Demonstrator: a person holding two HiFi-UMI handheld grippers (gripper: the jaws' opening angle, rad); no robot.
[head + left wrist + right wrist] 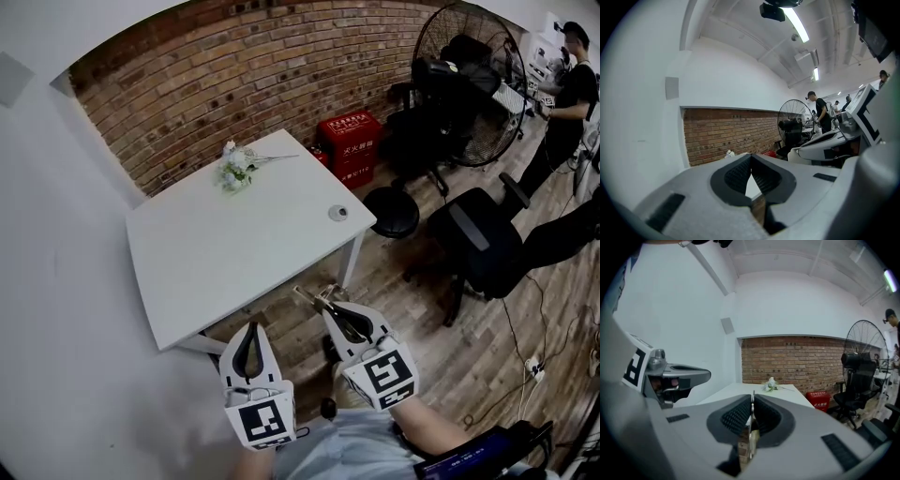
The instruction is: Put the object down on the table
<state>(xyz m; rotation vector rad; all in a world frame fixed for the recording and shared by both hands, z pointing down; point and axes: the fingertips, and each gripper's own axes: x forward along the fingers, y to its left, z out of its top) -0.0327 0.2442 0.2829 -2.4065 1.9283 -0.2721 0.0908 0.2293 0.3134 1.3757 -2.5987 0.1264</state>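
My right gripper [328,305] hovers below the near right corner of the white table [216,244], shut on a thin metal object [307,298] whose tip sticks out past the jaws. In the right gripper view the thin metal object [752,420] stands edge-on between the pads of that gripper [753,401], with the table [740,390] ahead. My left gripper [249,330] is shut and empty just off the table's near edge; its jaws [751,161] meet with nothing between them.
A white flower bunch [236,167] lies at the table's far edge and a small round grey object [338,213] near its right edge. To the right are a black stool [392,211], office chairs [478,244], a red box [349,141], a large fan [469,75] and a person [567,94].
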